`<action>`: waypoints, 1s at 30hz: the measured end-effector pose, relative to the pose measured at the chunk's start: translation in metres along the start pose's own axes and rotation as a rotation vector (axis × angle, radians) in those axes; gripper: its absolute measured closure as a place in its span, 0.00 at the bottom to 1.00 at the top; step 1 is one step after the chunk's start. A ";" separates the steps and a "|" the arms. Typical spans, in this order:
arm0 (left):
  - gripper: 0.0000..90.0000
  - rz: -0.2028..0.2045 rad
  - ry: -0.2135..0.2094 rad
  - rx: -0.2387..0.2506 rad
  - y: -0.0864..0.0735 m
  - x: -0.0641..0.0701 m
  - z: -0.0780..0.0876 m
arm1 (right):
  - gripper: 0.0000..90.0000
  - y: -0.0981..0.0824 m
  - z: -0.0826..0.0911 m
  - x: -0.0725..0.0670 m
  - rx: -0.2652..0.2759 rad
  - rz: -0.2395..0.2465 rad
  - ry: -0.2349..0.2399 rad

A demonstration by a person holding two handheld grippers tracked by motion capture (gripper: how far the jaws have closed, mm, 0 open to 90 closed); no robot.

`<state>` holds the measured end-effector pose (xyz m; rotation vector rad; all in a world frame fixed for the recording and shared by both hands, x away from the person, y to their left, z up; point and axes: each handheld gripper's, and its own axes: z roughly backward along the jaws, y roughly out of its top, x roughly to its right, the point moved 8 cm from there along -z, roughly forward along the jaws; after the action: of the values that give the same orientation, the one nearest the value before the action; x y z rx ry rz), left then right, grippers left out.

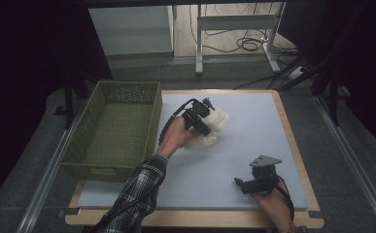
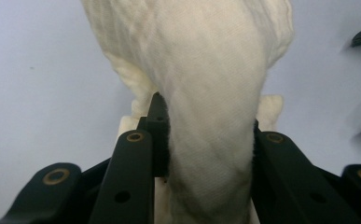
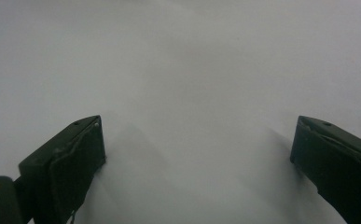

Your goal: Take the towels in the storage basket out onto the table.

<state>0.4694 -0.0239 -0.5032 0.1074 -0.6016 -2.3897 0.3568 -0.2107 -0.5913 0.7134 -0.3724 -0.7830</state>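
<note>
- Clearly the step in hand is moving the cream cloth bundle: the left gripper has its jaws clamped on a bunched fold of it, and the left gripper view shows the fabric squeezed between both black jaws.
- Where the bundle sits: on the pale blue desk, toward its left-centre, near the green woven basket that stands off the desk's left edge. Part of the cloth seems to rest on the surface, though how much is lifted is hard to judge.
- My reading is that the cloth is bound for the basket, which looks empty; the next move would call for a lift high enough to clear the basket's near wall, then a carry leftward with the loose lower folds kept from snagging the rim.
- The right gripper rests low near the desk's front right corner, well apart from the cloth, its jaws spread wide over bare desk with nothing between them.
- Hard to make out: what kind of cloth item this is, whether it is one piece or several, and the basket's near inner wall. Dark surroundings swallow the room's sides.
</note>
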 end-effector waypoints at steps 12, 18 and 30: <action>0.72 0.008 0.000 -0.005 -0.007 0.001 -0.039 | 0.04 0.000 0.000 0.000 0.000 -0.004 0.002; 0.43 0.037 0.032 0.012 -0.012 -0.006 -0.049 | 0.04 0.000 0.000 0.000 0.001 -0.003 0.000; 0.21 0.032 0.043 0.092 -0.020 -0.004 -0.005 | 0.04 0.000 0.000 0.000 -0.001 -0.004 0.003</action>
<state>0.4620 -0.0103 -0.5171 0.1874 -0.6875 -2.3236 0.3567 -0.2103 -0.5912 0.7149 -0.3682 -0.7862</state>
